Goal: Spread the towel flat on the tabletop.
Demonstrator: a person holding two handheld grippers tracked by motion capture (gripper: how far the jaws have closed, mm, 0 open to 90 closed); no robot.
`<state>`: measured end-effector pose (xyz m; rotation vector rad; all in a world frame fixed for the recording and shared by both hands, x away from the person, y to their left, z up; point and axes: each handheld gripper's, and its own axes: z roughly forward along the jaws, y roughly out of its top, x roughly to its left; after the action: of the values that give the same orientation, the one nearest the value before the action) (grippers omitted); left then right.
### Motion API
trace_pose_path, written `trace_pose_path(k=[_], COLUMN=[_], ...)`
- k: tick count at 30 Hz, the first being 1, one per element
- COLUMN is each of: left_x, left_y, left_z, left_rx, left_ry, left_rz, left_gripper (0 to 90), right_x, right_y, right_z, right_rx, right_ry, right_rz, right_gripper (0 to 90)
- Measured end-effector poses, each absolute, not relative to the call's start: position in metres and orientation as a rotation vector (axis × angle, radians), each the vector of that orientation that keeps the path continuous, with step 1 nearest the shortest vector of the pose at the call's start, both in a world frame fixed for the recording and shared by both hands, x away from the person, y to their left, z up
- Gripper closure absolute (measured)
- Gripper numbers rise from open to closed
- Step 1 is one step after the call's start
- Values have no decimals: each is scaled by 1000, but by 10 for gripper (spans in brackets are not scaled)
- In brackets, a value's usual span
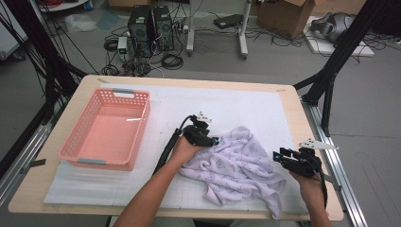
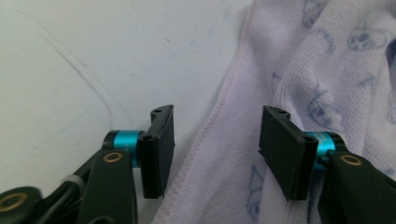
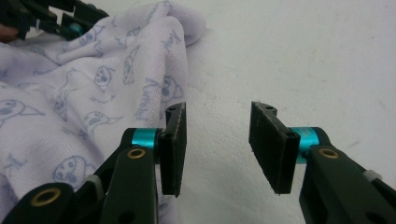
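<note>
A crumpled pale lilac towel (image 1: 236, 165) printed with small blue animal figures lies on the white mat, right of centre. My left gripper (image 1: 215, 141) rests at the towel's upper left edge. In the left gripper view its jaws stand open (image 2: 217, 149) over the stitched hem of the towel (image 2: 327, 70), and the pads do not press on it. My right gripper (image 1: 276, 156) is at the towel's right side, open (image 3: 217, 144) over bare mat, with the towel (image 3: 70, 93) beside its left jaw. The left gripper (image 3: 70, 25) shows far off in the right gripper view.
A pink plastic basket (image 1: 144, 123) with nothing in it stands on the left of the mat (image 1: 227, 101). The wooden table's right edge (image 1: 326, 161) is close to my right hand. Computers, cables and boxes lie on the floor beyond the table.
</note>
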<state>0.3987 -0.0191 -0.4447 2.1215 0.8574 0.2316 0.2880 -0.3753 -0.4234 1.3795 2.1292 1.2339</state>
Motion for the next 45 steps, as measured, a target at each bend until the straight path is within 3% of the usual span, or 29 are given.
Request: trace_pose_path(k=[5,7,9,10,14,22,26,35,38,39,42,45], left_x=[391,387,381,378,374,363,351,330,326,326,333,342], left_y=[-22,-23,-25,-25,-17,39,63,91,91,91,87,76], left_z=[-443,-442,-442,-442,-437,-401,-399,-431,-431,-430,-423,-413], left_rx=[2164,2185,2205,2203,2184,1950,1967,1995,1999,1985,1958,1926], left_ry=[801,737,695,681,695,792,818,893,875,868,882,866], left_rz=[206,150,129,131,119,267,298,235,220,224,220,243], left_gripper=[444,606,692,824,858,858,858,855,844,825,584,459], right_x=[293,297,302,304,314,336,346,349,342,337,322,309], right_y=[-371,-369,-367,-366,-361,-342,-329,-287,-285,-284,-288,-296], right_z=[-424,-423,-422,-422,-420,-417,-418,-440,-437,-436,-428,-418], right_rx=[1395,1396,1406,1412,1428,1430,1439,1318,1229,1185,1114,1070], right_ry=[2124,2121,2114,2108,2114,2144,2165,2435,2476,2466,2388,2284], right_rz=[1238,1243,1248,1257,1267,1226,1215,1105,1071,1057,1019,955], right_gripper=[516,507,498,498,494,514,559,514,759,790,802,800])
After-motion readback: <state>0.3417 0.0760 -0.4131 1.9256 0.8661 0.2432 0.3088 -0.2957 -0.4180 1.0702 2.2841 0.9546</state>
